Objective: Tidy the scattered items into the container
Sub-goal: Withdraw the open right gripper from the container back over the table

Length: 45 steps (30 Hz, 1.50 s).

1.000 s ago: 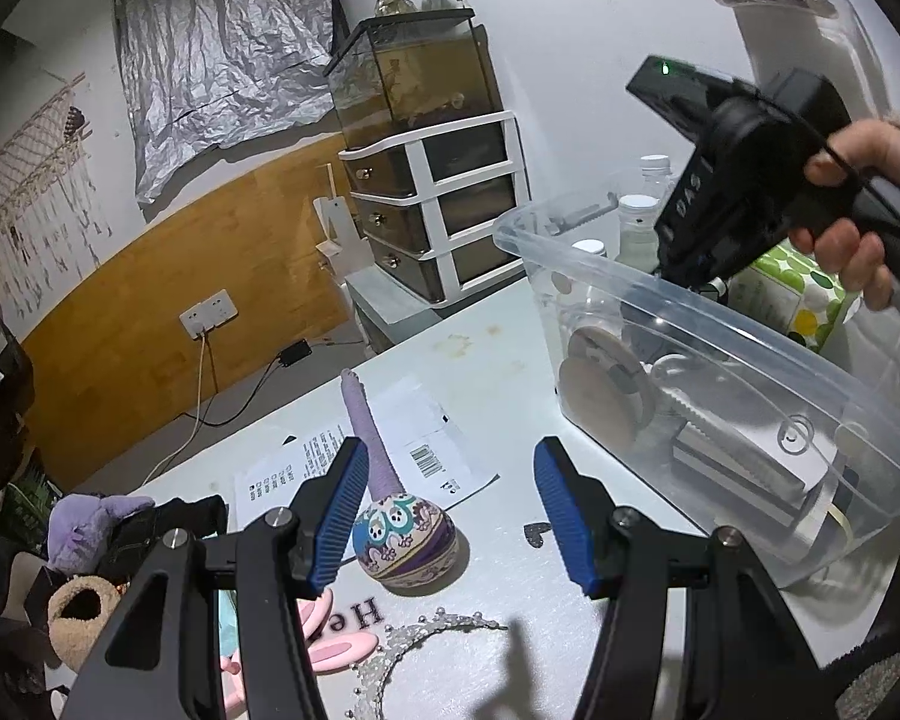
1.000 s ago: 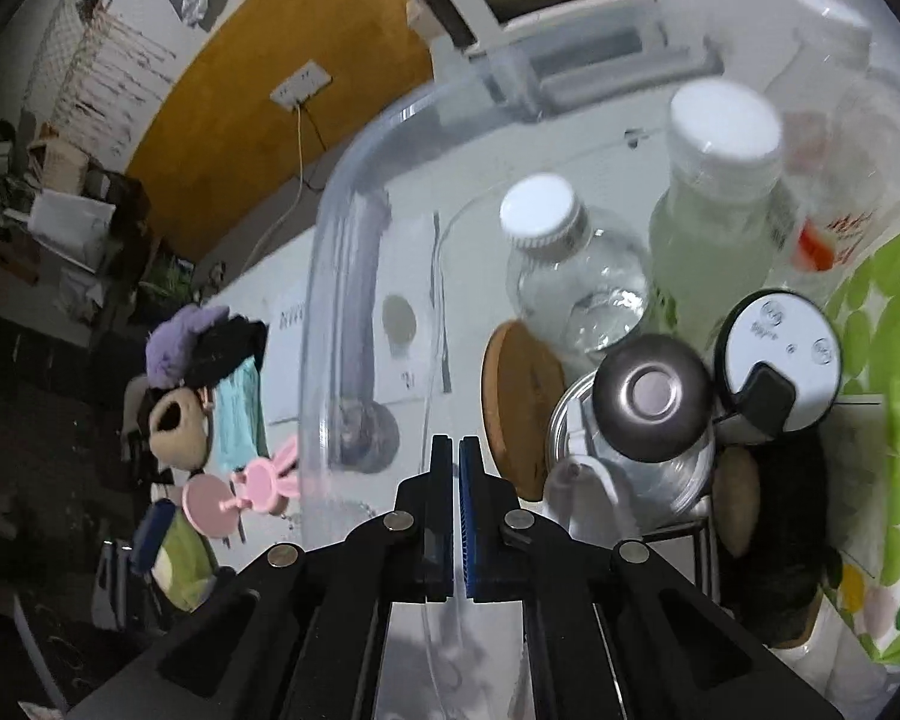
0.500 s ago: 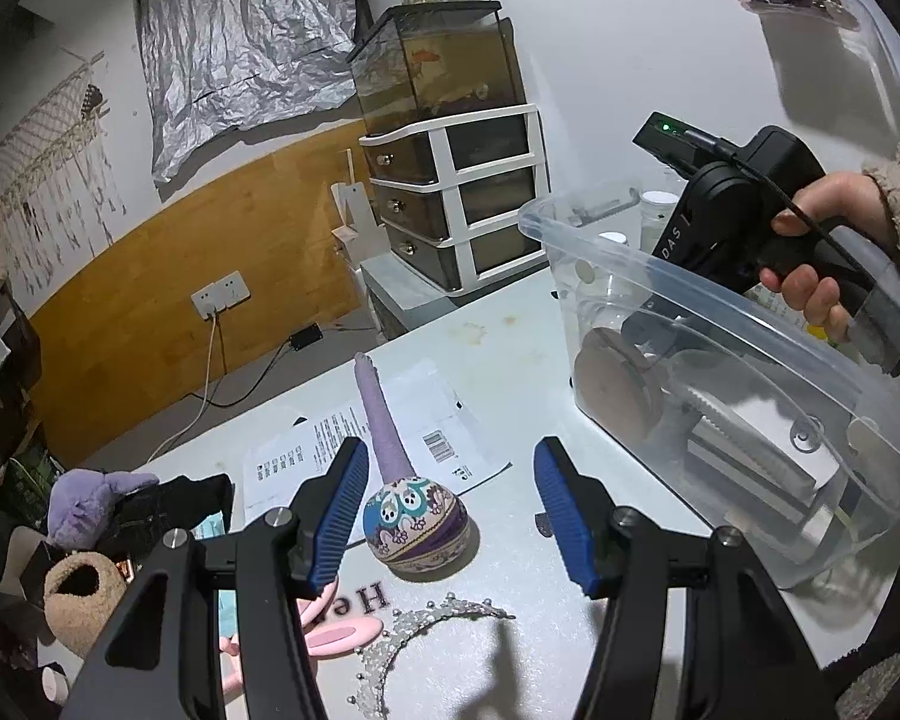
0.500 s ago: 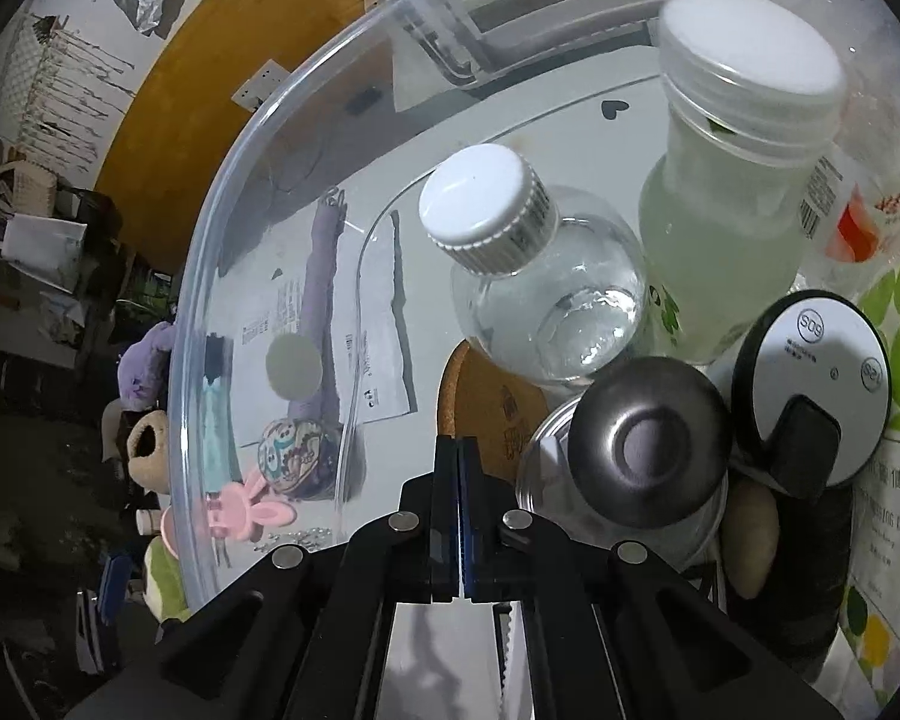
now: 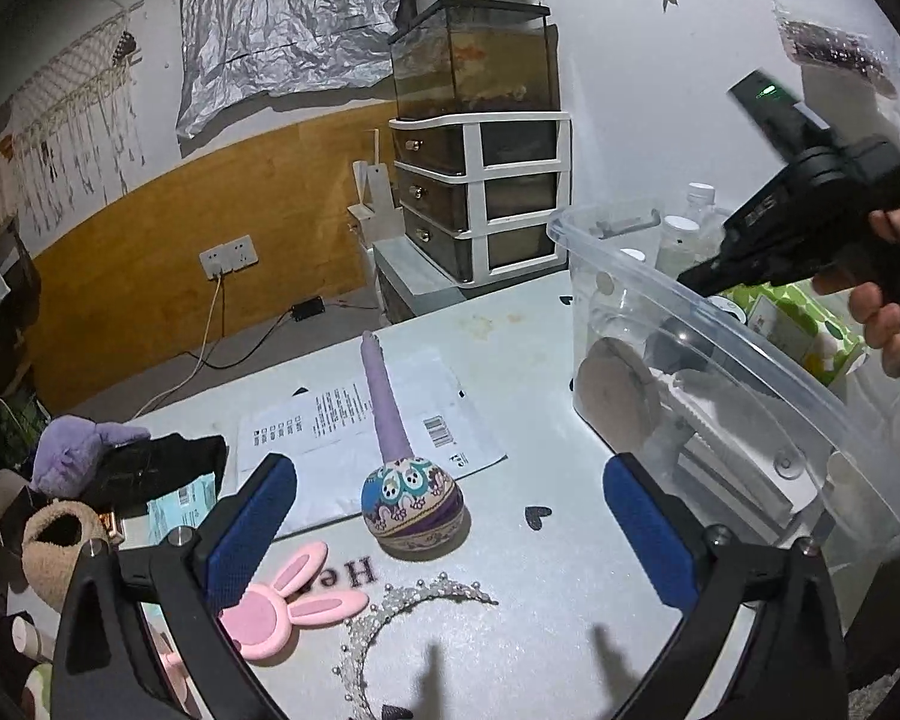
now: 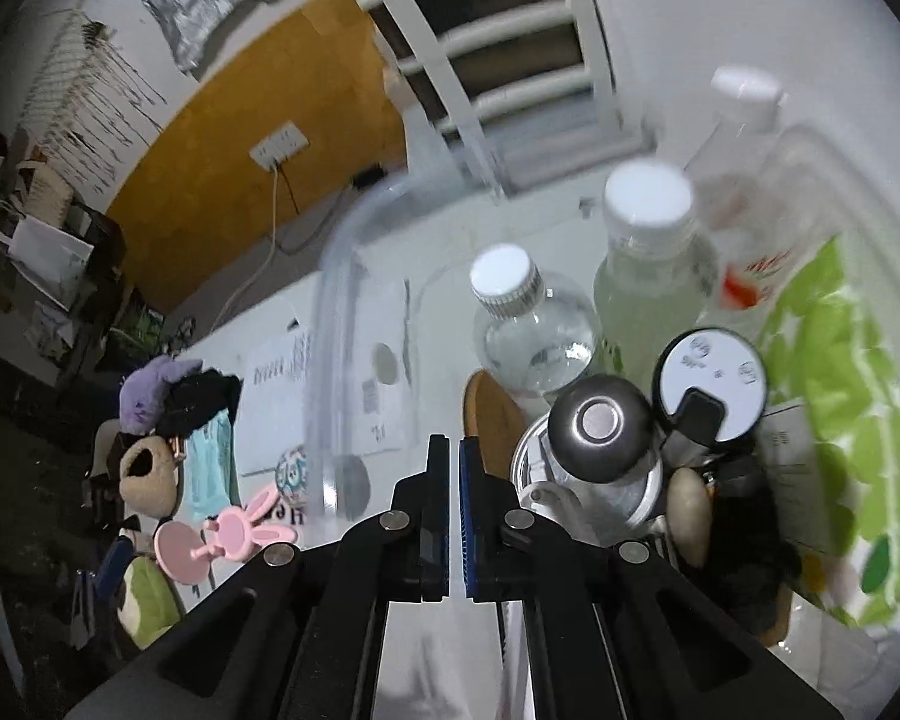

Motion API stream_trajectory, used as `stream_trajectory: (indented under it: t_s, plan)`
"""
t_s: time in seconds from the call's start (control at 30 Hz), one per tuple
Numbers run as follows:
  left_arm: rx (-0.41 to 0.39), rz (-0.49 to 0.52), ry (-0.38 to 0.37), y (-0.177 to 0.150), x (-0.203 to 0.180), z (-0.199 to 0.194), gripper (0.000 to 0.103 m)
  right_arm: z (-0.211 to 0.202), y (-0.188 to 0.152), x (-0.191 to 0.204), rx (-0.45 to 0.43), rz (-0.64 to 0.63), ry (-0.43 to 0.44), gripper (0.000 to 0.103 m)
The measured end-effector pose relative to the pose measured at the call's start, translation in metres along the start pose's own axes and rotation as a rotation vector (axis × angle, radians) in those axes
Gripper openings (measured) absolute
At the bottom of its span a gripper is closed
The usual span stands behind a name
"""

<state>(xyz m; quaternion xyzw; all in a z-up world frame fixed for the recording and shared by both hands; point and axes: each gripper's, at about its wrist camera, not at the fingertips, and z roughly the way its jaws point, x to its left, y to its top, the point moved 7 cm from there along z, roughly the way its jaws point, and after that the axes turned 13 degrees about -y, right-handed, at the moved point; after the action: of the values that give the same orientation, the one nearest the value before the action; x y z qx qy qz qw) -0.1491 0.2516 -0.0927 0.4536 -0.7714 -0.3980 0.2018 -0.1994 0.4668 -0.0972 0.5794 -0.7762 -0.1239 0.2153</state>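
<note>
The left tongs [image 5: 450,531] have just been opening and stand spread wide, empty, framing the painted owl-pattern maraca with a lilac handle [image 5: 411,504] lying on the pale tabletop [image 5: 510,588], left of the clear plastic container [image 5: 744,360]. It looks light, rigid and rounded: the bulb may roll or slip, so the slim handle seems the surer hold. The right tongs [image 6: 455,516], just parting a sliver, hang empty over the container.
</note>
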Motion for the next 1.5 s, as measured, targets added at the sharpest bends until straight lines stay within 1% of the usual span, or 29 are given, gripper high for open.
stream_trajectory:
  t_s: [0.03,0.07,0.1,0.13,0.3,0.37,0.47,0.57,0.7,0.77,0.9,1.03,1.2,1.4,1.5]
  plan:
    - [-0.001,-0.006,-0.002,-0.001,0.001,-0.002,0.103,-0.006,-0.001,-0.001,-0.021,0.003,-0.022,0.041]
    - [-0.003,-0.012,-0.004,-0.001,0.002,-0.004,0.103,-0.012,-0.002,-0.002,-0.041,0.006,-0.044,0.065]
    - [-0.004,-0.017,-0.006,-0.002,0.003,-0.007,0.103,-0.018,-0.004,-0.002,-0.062,0.009,-0.058,0.097]
    - [-0.005,-0.022,-0.009,-0.003,0.004,-0.009,0.103,-0.023,-0.005,-0.001,-0.083,0.008,-0.064,0.099]
    - [-0.009,-0.044,-0.018,-0.007,0.009,-0.020,0.103,-0.051,-0.015,0.008,-0.194,-0.019,-0.098,0.099]
    - [-0.012,-0.049,-0.023,-0.008,0.012,-0.024,0.103,-0.063,-0.019,0.015,-0.260,-0.024,-0.104,0.103]
    - [-0.020,-0.058,-0.024,-0.011,0.017,-0.032,0.103,-0.082,-0.028,0.028,-0.364,-0.017,-0.105,0.103]
    - [-0.025,-0.069,-0.023,-0.014,0.023,-0.039,0.103,-0.095,-0.038,0.040,-0.427,-0.018,-0.129,0.103]
    - [-0.035,-0.076,-0.019,-0.021,0.031,-0.050,0.103,-0.105,-0.056,0.058,-0.490,-0.022,-0.137,0.103]
    - [-0.041,-0.078,-0.011,-0.025,0.036,-0.057,0.103,-0.104,-0.067,0.066,-0.496,-0.022,-0.139,0.103]
    - [-0.054,-0.093,-0.002,-0.033,0.045,-0.069,0.103,-0.094,-0.089,0.080,-0.474,-0.031,-0.139,0.103]
    - [-0.064,-0.139,0.012,-0.045,0.059,-0.083,0.103,-0.083,-0.111,0.096,-0.446,-0.063,-0.153,0.103]
    - [-0.107,-0.158,0.046,-0.061,0.076,-0.102,0.103,-0.071,-0.137,0.117,-0.405,-0.077,-0.144,0.103]
    - [-0.078,-0.208,0.058,-0.082,0.095,-0.115,0.103,-0.060,-0.160,0.143,-0.351,-0.062,-0.111,0.103]
    - [-0.069,-0.232,0.065,-0.091,0.104,-0.123,0.103,-0.058,-0.170,0.158,-0.340,-0.072,-0.100,0.103]
